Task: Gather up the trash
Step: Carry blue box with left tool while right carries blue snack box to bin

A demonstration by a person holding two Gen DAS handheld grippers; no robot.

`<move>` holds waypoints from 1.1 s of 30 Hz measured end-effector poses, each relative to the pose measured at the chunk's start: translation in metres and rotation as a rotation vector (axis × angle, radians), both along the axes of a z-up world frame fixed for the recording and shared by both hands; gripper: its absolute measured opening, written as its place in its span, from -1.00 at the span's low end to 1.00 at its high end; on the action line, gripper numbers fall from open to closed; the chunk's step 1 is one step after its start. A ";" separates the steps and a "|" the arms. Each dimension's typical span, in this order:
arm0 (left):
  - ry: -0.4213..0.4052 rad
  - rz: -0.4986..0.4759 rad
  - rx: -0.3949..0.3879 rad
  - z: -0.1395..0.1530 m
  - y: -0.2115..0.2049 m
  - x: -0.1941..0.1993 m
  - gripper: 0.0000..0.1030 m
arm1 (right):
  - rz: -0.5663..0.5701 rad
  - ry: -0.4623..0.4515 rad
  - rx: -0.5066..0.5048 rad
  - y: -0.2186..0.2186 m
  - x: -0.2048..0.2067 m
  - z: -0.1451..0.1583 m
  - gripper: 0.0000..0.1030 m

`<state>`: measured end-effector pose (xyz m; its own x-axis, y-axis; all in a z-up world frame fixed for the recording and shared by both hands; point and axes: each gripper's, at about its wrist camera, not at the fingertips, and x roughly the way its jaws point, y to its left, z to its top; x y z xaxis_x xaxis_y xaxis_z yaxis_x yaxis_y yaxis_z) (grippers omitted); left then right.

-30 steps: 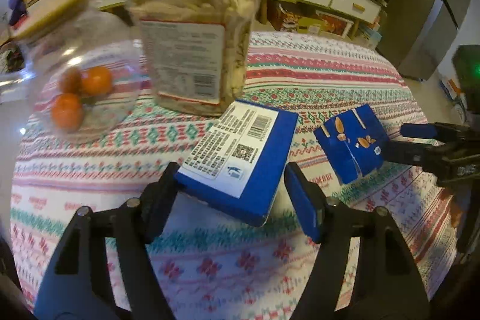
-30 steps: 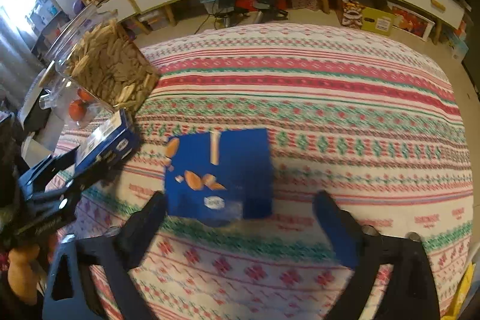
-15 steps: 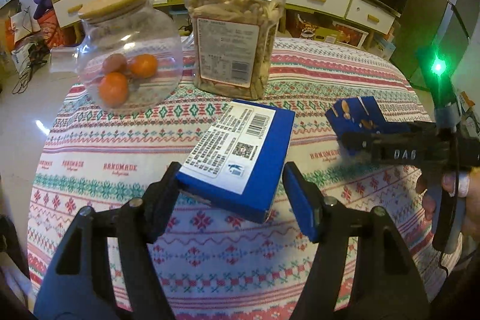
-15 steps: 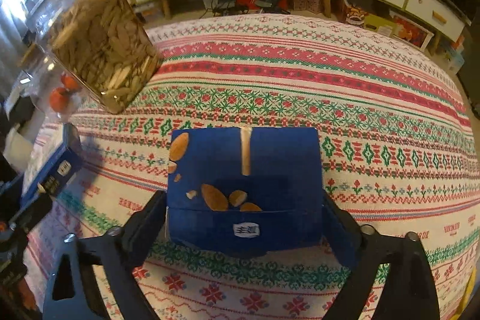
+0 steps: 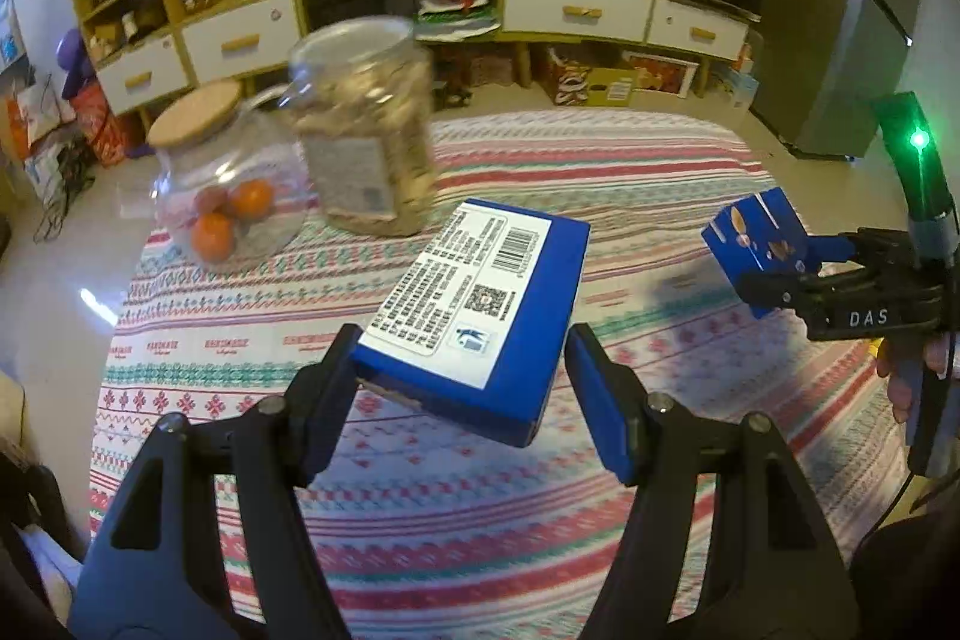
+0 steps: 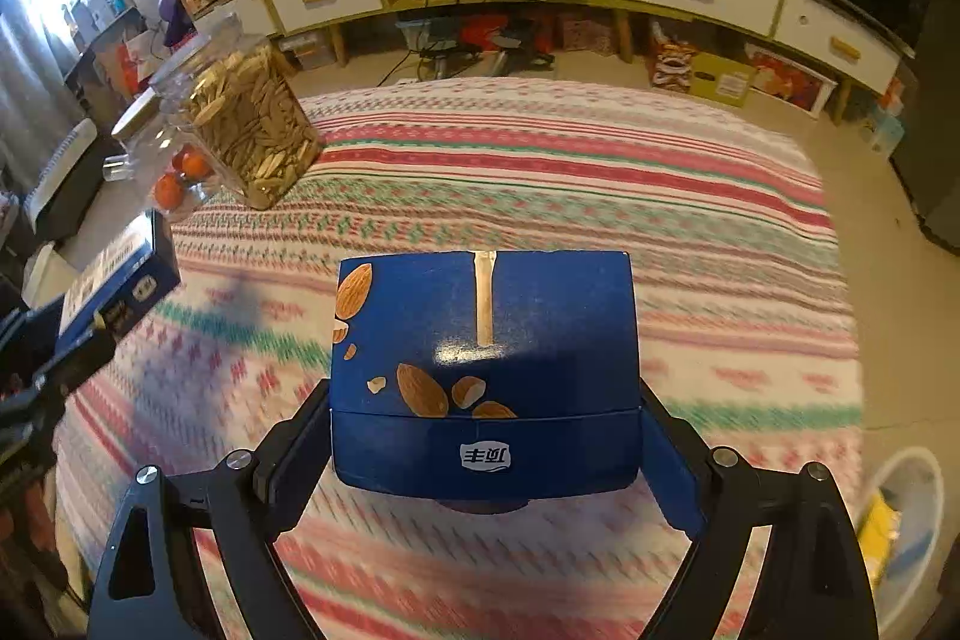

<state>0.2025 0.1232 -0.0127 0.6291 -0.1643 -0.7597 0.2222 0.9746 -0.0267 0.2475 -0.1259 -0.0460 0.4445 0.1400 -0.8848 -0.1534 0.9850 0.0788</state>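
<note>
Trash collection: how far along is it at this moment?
Midway. Both pieces are picked up: the left gripper holds the barcode box, the right gripper the almond box, both clear of the tablecloth. Neither is dropped in the bin yet.

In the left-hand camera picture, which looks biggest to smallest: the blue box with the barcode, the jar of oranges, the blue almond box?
1. Barcode box, though it is nearest the camera.
2. Jar of oranges.
3. Almond box, partly hidden by the right gripper.
</note>
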 end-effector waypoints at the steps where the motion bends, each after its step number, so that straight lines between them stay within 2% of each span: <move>1: -0.004 -0.006 0.001 0.003 -0.005 -0.004 0.34 | -0.005 -0.003 -0.002 -0.008 -0.006 0.005 0.79; 12: -0.045 -0.090 0.042 0.022 -0.072 -0.047 0.34 | -0.049 -0.046 -0.001 -0.090 -0.076 0.042 0.79; 19: -0.059 -0.121 0.010 0.030 -0.110 -0.070 0.34 | -0.083 -0.075 -0.023 -0.130 -0.113 0.053 0.79; 24: -0.052 -0.144 -0.021 0.027 -0.138 -0.079 0.34 | -0.134 -0.100 0.012 -0.165 -0.133 0.054 0.80; 26: -0.043 -0.149 -0.038 0.025 -0.148 -0.079 0.34 | -0.159 -0.081 0.009 -0.180 -0.138 0.050 0.80; 30: -0.023 -0.178 -0.083 0.020 -0.176 -0.077 0.34 | -0.242 -0.070 -0.003 -0.218 -0.145 0.046 0.80; 33: -0.022 -0.224 -0.081 0.015 -0.204 -0.076 0.35 | -0.318 -0.060 0.009 -0.251 -0.151 0.041 0.81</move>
